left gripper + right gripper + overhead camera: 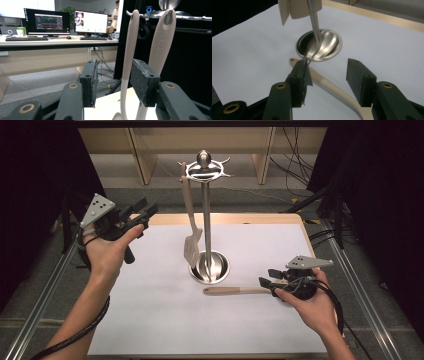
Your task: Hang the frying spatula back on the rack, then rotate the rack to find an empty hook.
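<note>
Now my right claw stands spread over the spoon handle lying on the table; its long axis runs left toward the stand base, its near end between the jaws, unpinched. My left claw is spread too, well off to the left; a hung utensil there reads "SUPOR".

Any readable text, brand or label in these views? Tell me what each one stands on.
"SUPOR": embossed down the handle of a beige utensil hanging on the rack, left gripper view.
Monitors on the desk behind: text too small and blurred to read.
Nothing else is readable.
</note>
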`<state>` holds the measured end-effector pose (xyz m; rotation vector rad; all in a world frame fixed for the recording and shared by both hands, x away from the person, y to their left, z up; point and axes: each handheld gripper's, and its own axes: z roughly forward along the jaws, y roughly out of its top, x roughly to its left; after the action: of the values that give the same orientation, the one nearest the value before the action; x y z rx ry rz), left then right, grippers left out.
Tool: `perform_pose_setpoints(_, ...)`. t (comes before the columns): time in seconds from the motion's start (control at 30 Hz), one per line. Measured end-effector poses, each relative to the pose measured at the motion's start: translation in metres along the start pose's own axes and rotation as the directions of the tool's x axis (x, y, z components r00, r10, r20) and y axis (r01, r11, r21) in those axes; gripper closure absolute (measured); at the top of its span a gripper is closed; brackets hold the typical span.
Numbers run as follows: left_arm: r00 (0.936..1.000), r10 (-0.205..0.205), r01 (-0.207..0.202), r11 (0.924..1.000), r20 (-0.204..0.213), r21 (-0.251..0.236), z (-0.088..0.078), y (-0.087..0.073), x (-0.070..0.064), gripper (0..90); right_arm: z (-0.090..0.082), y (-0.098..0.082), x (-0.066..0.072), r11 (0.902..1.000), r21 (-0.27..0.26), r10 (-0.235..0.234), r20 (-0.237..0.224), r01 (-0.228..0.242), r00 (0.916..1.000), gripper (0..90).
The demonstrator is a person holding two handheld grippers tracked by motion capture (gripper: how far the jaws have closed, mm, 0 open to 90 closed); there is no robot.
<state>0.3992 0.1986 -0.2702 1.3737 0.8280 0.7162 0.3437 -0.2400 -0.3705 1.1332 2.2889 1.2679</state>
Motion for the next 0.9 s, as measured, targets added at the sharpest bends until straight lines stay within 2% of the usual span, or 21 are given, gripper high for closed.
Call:
perform_pose_setpoints(0.03,1.0000,-0.004,0.004,1.0000,0.001,-0.004,0.0007,-0.0001,0.0001,56.0,0.0023,-0.0005,-0.0007,0.9999,-0.011,-0.001,0.010,0.001,1.0000,52.6)
perform_pose_setpoints(0.13,0.9997,-0.022,0.022,0.9998,-0.014,0.003,0.0004,0.0001,-0.0010,55.7,0.0024,0.0011,-0.0012,0.9997,0.021,0.013,0.002,-0.014,0.9999,52.6)
perform_pose_setpoints(0.17,0.9997,-0.021,0.021,0.9998,-0.011,0.003,0.0005,0.0004,-0.0011,55.5,0.0017,0.0026,-0.0020,0.9998,0.015,-0.011,0.007,0.011,0.9999,52.6)
perform_pose_setpoints(0.2,0.9997,-0.021,0.021,0.9998,-0.010,0.002,0.0006,0.0003,-0.0010,55.4,0.0026,0.0027,0.0001,0.9999,-0.011,0.007,0.003,-0.007,1.0000,52.5)
perform_pose_setpoints(0.23,0.9997,-0.021,0.021,0.9998,-0.014,0.004,0.0005,-0.0002,-0.0006,55.3,0.0002,0.0036,-0.0002,1.0000,0.006,0.003,-0.003,-0.003,1.0000,52.5)
perform_pose_setpoints(0.3,0.9992,-0.035,0.035,0.9994,-0.019,0.005,0.0006,-0.0022,-0.0001,55.3,-0.0009,0.0040,0.0006,0.9996,0.014,0.024,-0.008,-0.023,0.9997,52.5)
perform_pose_setpoints(0.33,0.9991,-0.038,0.038,0.9993,-0.021,0.008,0.0007,-0.0034,-0.0002,55.3,0.0005,0.0033,-0.0020,0.9999,-0.006,-0.011,-0.007,0.011,0.9999,52.5)
perform_pose_setpoints(0.37,0.9990,-0.041,0.041,0.9991,-0.019,0.012,0.0009,-0.0045,-0.0006,55.3,0.0010,0.0021,-0.0003,0.9999,-0.015,0.004,-0.008,-0.004,1.0000,52.5)
perform_pose_setpoints(0.43,0.9994,-0.031,0.031,0.9993,-0.013,0.020,0.0016,-0.0051,-0.0014,55.3,-0.0005,0.0015,0.0007,1.0000,0.007,-0.004,-0.003,0.004,1.0000,52.5)
perform_pose_setpoints(0.47,0.9994,-0.030,0.031,0.9993,-0.014,0.019,0.0016,-0.0047,-0.0018,55.3,-0.0009,0.0013,-0.0009,0.9995,-0.003,-0.030,0.007,0.030,0.9995,52.5)
perform_pose_setpoints(0.53,0.9993,-0.035,0.035,0.9994,-0.013,0.005,0.0011,-0.0032,-0.0025,55.3,-0.0024,0.0017,-0.0008,0.9994,0.001,-0.033,0.006,0.033,0.9994,52.5)
perform_pose_setpoints(0.57,0.9993,-0.033,0.033,0.9994,-0.015,0.002,0.0007,-0.0029,-0.0029,55.3,-0.0021,0.0018,-0.0010,0.9995,-0.011,-0.030,0.003,0.030,0.9995,52.5)
perform_pose_setpoints(0.63,0.9992,-0.034,0.034,0.9994,-0.018,0.007,-0.0001,-0.0041,-0.0040,55.3,-0.0035,0.0026,-0.0021,0.9997,0.000,-0.024,0.004,0.024,0.9997,52.5)
perform_pose_setpoints(0.67,0.9993,-0.033,0.034,0.9993,-0.016,0.013,-0.0010,-0.0052,-0.0051,55.3,-0.0034,0.0025,-0.0004,1.0000,0.007,-0.001,0.001,0.001,1.0000,52.5)
perform_pose_setpoints(0.7,0.9994,-0.033,0.033,0.9993,-0.013,0.014,-0.0014,-0.0058,-0.0059,55.3,-0.0012,0.0017,0.0008,0.9999,-0.012,0.003,-0.002,-0.003,1.0000,52.5)
perform_pose_setpoints(0.73,0.9996,-0.028,0.028,0.9994,-0.009,0.018,-0.0024,-0.0060,-0.0063,55.3,-0.0027,0.0023,0.0020,0.9999,0.004,0.014,-0.020,-0.014,0.9997,52.5)
perform_pose_setpoints(0.8,0.9997,-0.024,0.024,0.9996,-0.007,0.017,-0.0032,-0.0057,-0.0054,55.2,-0.0026,0.0019,0.0019,0.9998,0.007,-0.017,-0.009,0.017,0.9998,52.3)
perform_pose_setpoints(0.83,0.9995,-0.027,0.027,0.9995,-0.014,0.015,-0.0028,-0.0055,-0.0028,55.2,-0.0007,0.0012,0.0026,0.9999,-0.004,-0.010,-0.002,0.010,0.9999,52.3)
perform_pose_setpoints(0.87,0.9994,-0.031,0.031,0.9994,-0.016,0.014,-0.0024,-0.0057,-0.0018,55.3,0.0008,0.0014,0.0017,0.9999,0.014,0.001,-0.005,-0.001,1.0000,52.3)
perform_pose_setpoints(0.9,0.9993,-0.034,0.034,0.9993,-0.016,0.015,-0.0021,-0.0058,-0.0007,55.3,0.0027,0.0011,0.0001,0.9999,0.002,-0.012,0.002,0.012,0.9999,52.3)
